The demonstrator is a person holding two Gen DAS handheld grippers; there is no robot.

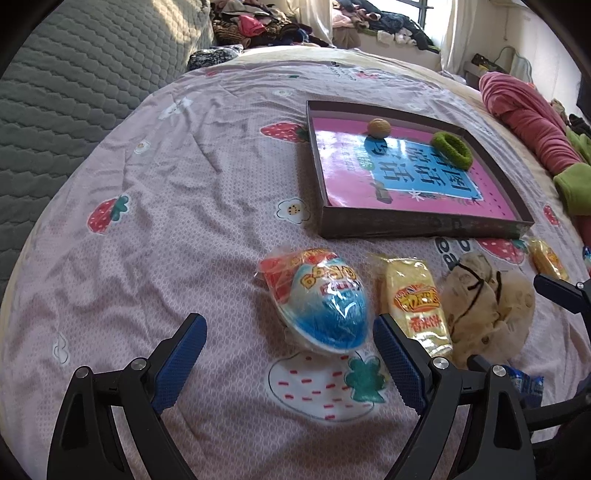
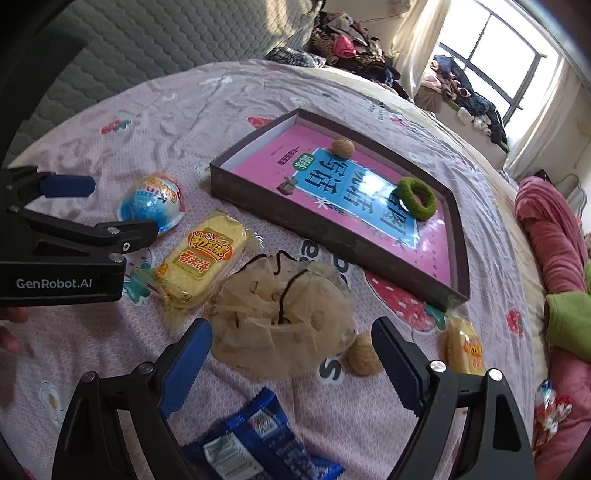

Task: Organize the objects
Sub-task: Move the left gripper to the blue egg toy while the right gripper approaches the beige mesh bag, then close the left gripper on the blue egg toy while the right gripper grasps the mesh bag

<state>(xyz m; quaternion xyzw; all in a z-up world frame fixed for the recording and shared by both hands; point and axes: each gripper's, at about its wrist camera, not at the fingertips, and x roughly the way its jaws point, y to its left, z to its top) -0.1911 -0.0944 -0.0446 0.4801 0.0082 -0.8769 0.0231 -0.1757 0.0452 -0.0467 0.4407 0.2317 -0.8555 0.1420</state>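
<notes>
A dark shallow box (image 1: 413, 223) (image 2: 325, 230) on the bed holds a pink book, a walnut (image 1: 378, 127) (image 2: 342, 148) and a green hair scrunchie (image 1: 452, 149) (image 2: 416, 197). In front of it lie a blue egg-shaped toy pack (image 1: 325, 299) (image 2: 153, 203), a yellow rice-cake pack (image 1: 415, 299) (image 2: 201, 258), a beige mesh scrunchie (image 1: 487, 306) (image 2: 284, 321), a loose walnut (image 2: 364, 356), a second yellow pack (image 1: 546, 258) (image 2: 465, 349) and a blue snack wrapper (image 2: 255, 435). My left gripper (image 1: 288, 341) (image 2: 107, 208) is open just short of the egg pack. My right gripper (image 2: 291, 345) is open around the beige scrunchie.
The strawberry-print sheet (image 1: 147, 221) covers the bed. A grey quilted headboard (image 1: 74, 74) stands at the left. A pink and green blanket (image 2: 554, 240) lies along the right edge. Piled clothes (image 1: 258, 22) sit by the window at the back.
</notes>
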